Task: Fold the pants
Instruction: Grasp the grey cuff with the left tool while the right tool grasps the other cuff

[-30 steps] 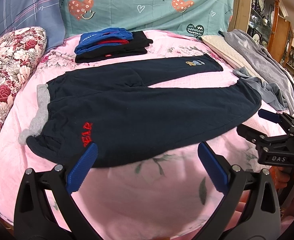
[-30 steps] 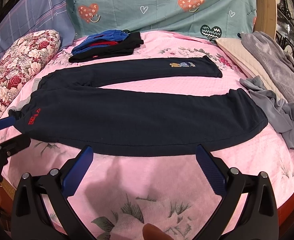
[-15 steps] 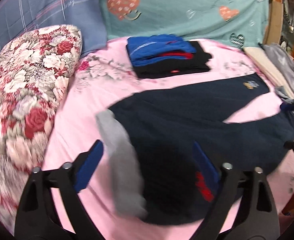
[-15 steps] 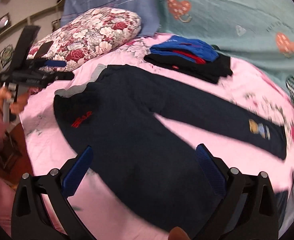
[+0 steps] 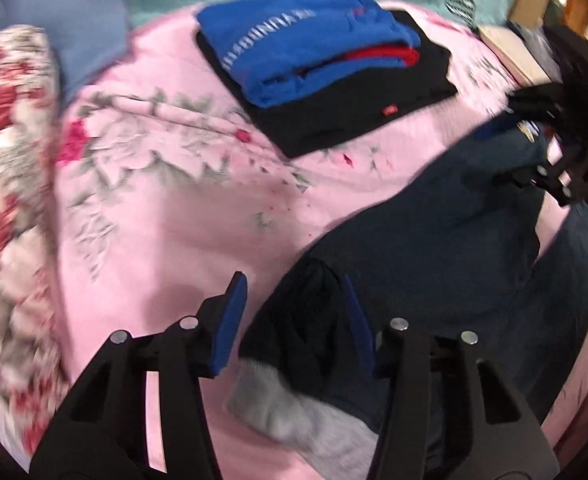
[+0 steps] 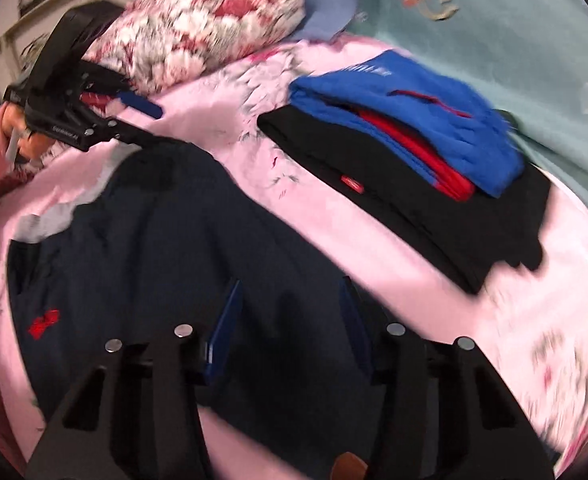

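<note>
Dark navy fleece pants w/ grey waistband lie flat on pink floral bed sheet. Left tool and right tool are both closing, pants fabric between jaws, not yet pinched.

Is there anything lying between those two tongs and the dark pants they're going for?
Nothing visible does. The left tongs are closing with the pants' waistband corner already between them, and the right tongs are closing over the pants' fabric. The folded clothes pile lies apart on the pink bedspread.
</note>
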`<state>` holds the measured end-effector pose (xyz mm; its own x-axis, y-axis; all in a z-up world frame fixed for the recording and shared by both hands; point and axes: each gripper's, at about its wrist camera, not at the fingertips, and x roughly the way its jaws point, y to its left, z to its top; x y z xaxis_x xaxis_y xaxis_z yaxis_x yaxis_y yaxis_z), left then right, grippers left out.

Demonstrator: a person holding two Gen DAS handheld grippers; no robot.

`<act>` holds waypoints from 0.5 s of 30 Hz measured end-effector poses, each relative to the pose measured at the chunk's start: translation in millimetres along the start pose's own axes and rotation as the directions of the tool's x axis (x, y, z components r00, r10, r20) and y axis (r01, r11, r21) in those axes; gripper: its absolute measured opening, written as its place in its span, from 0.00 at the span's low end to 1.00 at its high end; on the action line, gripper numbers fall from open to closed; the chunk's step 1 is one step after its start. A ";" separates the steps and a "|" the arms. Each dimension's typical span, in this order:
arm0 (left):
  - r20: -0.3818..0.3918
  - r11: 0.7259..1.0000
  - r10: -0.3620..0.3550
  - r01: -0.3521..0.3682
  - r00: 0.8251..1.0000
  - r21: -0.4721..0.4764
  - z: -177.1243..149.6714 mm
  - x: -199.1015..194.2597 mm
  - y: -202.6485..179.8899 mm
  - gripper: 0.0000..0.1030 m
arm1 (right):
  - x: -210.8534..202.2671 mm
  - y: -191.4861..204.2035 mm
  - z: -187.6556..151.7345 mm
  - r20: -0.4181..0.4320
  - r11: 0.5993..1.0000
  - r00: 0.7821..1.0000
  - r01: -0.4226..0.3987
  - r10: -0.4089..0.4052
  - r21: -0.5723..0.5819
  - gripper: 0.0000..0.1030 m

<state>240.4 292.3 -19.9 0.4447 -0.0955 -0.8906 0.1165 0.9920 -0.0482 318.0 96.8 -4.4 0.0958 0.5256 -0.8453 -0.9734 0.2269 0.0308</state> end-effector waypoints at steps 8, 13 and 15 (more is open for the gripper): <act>-0.106 0.985 -0.050 0.067 0.993 0.157 8.3 33.3 -6.7 0.46 | 44.7 -2.7 37.2 -0.094 0.972 0.982 -0.174 0.161 -0.159 0.48; -0.067 0.973 -0.104 0.115 0.992 0.202 5.3 19.8 -20.9 0.18 | 49.9 -5.6 41.4 -0.113 0.958 0.971 -0.230 0.212 -0.171 0.48; -0.020 0.967 -0.108 0.109 0.994 0.230 -2.8 6.6 -29.6 0.17 | 50.8 -5.0 41.5 -0.121 0.952 0.967 -0.245 0.226 -0.182 0.48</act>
<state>237.3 262.5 -25.6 0.4119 -0.1999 -0.8890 0.3652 0.9301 -0.0400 336.3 156.4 -25.4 -0.1525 0.4598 -0.8748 -0.9883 -0.0621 0.1396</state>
